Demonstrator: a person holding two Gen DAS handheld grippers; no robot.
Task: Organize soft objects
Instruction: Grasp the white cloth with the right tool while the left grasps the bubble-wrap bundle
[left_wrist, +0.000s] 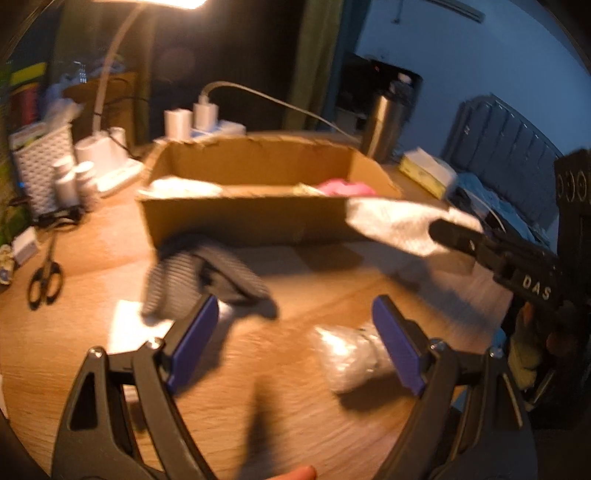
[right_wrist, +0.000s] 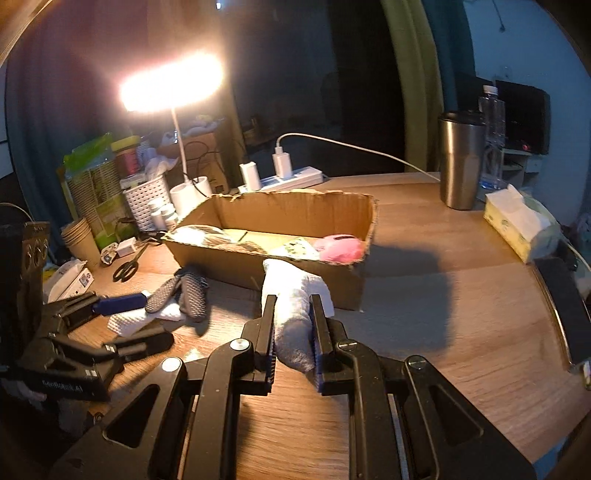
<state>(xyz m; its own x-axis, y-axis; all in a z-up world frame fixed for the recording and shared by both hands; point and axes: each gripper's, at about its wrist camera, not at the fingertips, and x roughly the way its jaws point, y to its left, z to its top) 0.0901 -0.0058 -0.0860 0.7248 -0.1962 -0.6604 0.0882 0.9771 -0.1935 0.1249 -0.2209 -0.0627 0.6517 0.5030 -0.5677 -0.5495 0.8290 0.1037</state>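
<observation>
A rolled white sock (right_wrist: 295, 314) is clamped between the pads of the right tool (right_wrist: 293, 325) and is held just in front of the cardboard box (right_wrist: 343, 210), above the wooden surface (right_wrist: 424, 314). The left tool (left_wrist: 295, 332) is held with its pads spread wide apart, near a dark striped sock (left_wrist: 207, 273) and a pale bundle (left_wrist: 347, 358) lying on the surface. A pink item (right_wrist: 341, 249) is seen inside the box.

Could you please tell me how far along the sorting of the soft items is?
Done: a pink item already lies in the cardboard box. In hand: the right gripper clamps a white sock. Left: the dark striped sock lies on the table; the left gripper is open.
</observation>
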